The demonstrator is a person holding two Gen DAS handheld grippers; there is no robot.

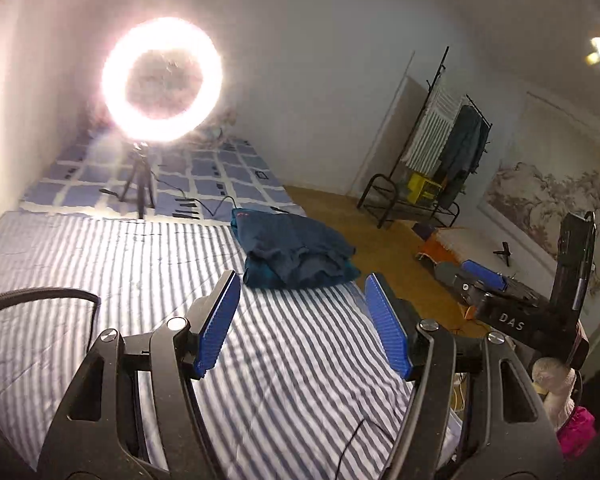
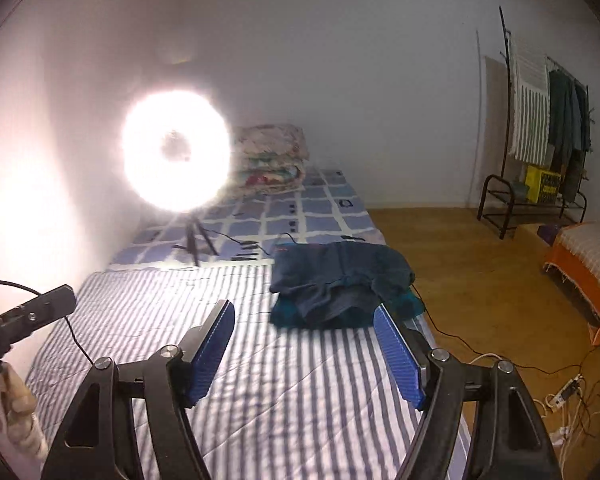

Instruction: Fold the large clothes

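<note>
I am holding my left hand-held gripper [image 1: 302, 280] and right hand-held gripper [image 2: 306, 310] spread and empty short of the dark blue garment [image 2: 340, 280], which is lying already folded on the striped bed [image 2: 260, 380], so little appears left.

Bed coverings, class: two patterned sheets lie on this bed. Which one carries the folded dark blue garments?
The blue-and-white striped sheet, nearer both grippers, holds the folded garments. The checked sheet beyond holds the ring light's tripod.
</note>
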